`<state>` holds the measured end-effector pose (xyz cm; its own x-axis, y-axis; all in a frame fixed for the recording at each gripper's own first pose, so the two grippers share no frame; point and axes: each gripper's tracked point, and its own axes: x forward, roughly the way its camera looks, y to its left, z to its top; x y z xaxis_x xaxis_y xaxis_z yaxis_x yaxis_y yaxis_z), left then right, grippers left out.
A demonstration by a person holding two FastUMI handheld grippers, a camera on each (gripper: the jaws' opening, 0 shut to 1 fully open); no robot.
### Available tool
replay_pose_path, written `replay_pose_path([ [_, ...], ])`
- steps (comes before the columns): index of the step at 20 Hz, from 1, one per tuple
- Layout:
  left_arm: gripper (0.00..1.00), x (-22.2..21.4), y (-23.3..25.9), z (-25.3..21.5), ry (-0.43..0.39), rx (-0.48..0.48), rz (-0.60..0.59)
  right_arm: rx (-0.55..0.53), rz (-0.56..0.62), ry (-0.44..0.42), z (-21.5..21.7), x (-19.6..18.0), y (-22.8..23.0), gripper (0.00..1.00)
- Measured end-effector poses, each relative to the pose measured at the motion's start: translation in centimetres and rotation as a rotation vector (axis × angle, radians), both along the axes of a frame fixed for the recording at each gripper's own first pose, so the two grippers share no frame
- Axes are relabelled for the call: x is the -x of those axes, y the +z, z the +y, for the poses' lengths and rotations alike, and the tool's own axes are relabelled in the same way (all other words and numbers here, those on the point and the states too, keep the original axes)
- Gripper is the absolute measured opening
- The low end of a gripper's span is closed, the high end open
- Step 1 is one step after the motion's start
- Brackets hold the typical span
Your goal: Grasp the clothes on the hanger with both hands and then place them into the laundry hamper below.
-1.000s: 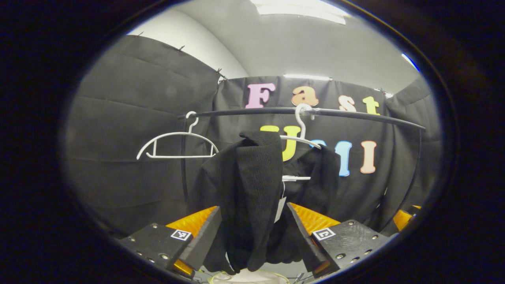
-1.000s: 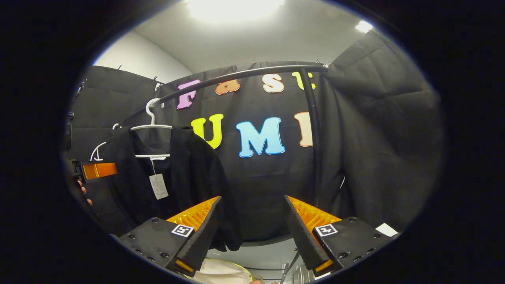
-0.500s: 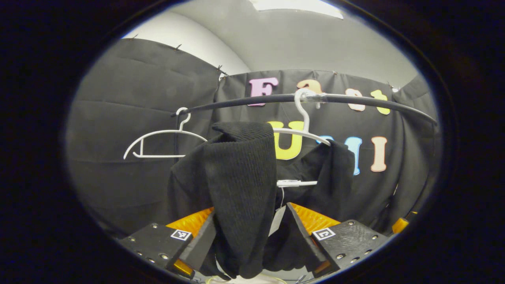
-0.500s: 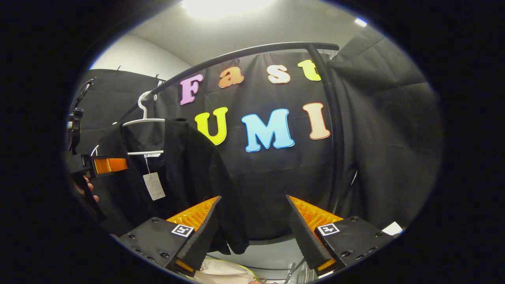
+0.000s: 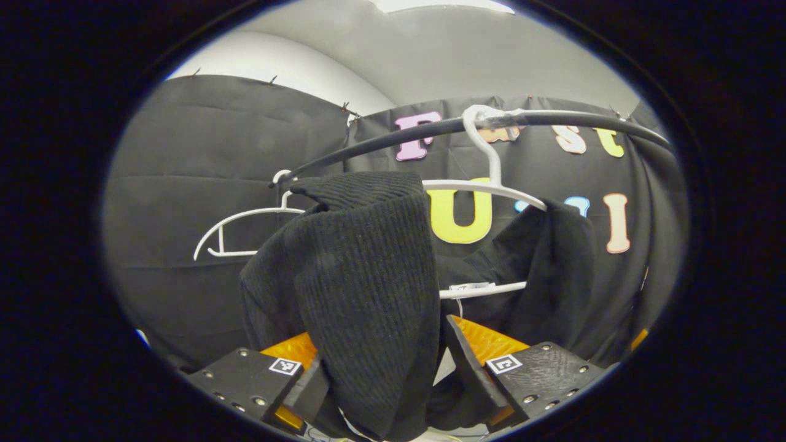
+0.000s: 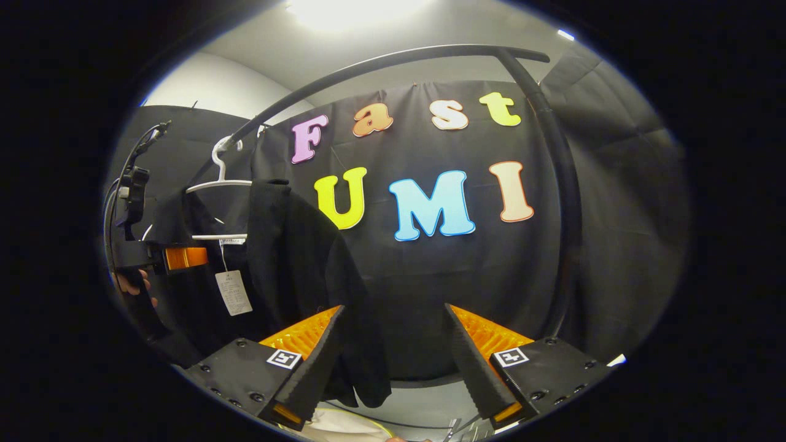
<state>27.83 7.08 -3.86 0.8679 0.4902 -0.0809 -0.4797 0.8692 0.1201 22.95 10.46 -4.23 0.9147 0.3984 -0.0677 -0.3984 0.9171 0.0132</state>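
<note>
A black knit garment (image 5: 368, 288) hangs on a white hanger (image 5: 491, 184) at 12 o'clock, draped between the left gripper's (image 5: 384, 380) parted jaws. The right gripper's (image 6: 393, 362) jaws stand apart, empty.

Left tongs (image 5: 384, 368): two wedge-shaped fingers, each mounted on a black textured block with silver screw heads and a small square black-and-white marker tag on a white patch. Right tongs (image 6: 393, 362): same build, with ribbed inner finger faces, matching marker tags and screws along the blocks' edges. In the right gripper view, the left tongs (image 6: 184, 258) appear farther off as a black body with black cables looping above it, gripped by a hand (image 6: 132, 285).
</note>
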Motion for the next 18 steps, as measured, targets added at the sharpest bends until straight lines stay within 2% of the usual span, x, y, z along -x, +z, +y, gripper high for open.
replay_pose_path([
  [1, 0.94, -0.2, 0.0, 0.1, 0.011, -0.019, 0.011, 0.002, 0.005, 0.009, 0.1, -0.2, -0.2, 0.98],
  [4, 0.55, -0.4, -0.1, 1.1, 0.033, -0.11, 0.057, 0.001, 0.013, 0.058, 1.1, 0.0, -0.9, 0.98],
  [5, 0.42, -0.3, -0.2, 1.4, 0.044, -0.123, 0.064, 0.006, 0.007, 0.077, 1.4, 0.1, -1.1, 0.93],
  [6, 0.28, 0.2, -0.2, 1.6, 0.065, -0.124, 0.068, 0.013, 0.005, 0.1, 1.9, 0.2, -1.4, 0.98],
  [7, 0.15, 0.4, -0.4, 1.6, 0.065, -0.104, 0.061, 0.016, 0.01, 0.119, 2.4, 0.1, -1.6, 0.98],
  [9, 0.09, -0.1, 0.1, 0.4, -0.01, -0.05, 0.035, 0.002, 0.038, 0.159, 3.7, -0.4, -1.9, 0.98],
  [10, 0.06, 0.0, -0.4, 0.1, -0.039, -0.054, 0.05, -0.001, 0.052, 0.17, 4.3, -0.5, -2.0, 0.98],
  [12, 0.05, 0.3, -0.4, -0.3, -0.095, -0.077, 0.082, 0.003, 0.04, 0.208, 5.7, -0.4, -1.4, 0.98],
  [15, 0.06, 1.1, 0.5, -1.4, -0.138, 0.01, 0.04, 0.021, 0.028, 0.287, 8.2, 0.5, -0.8, 0.98],
  [16, 0.06, 1.4, 1.3, -1.7, -0.155, 0.033, 0.02, 0.021, 0.029, 0.303, 8.9, 0.7, -0.5, 0.93],
  [18, 0.05, 2.0, 2.7, -2.3, -0.181, 0.051, -0.007, 0.004, 0.051, 0.33, 10.2, 1.2, -0.4, 0.93],
])
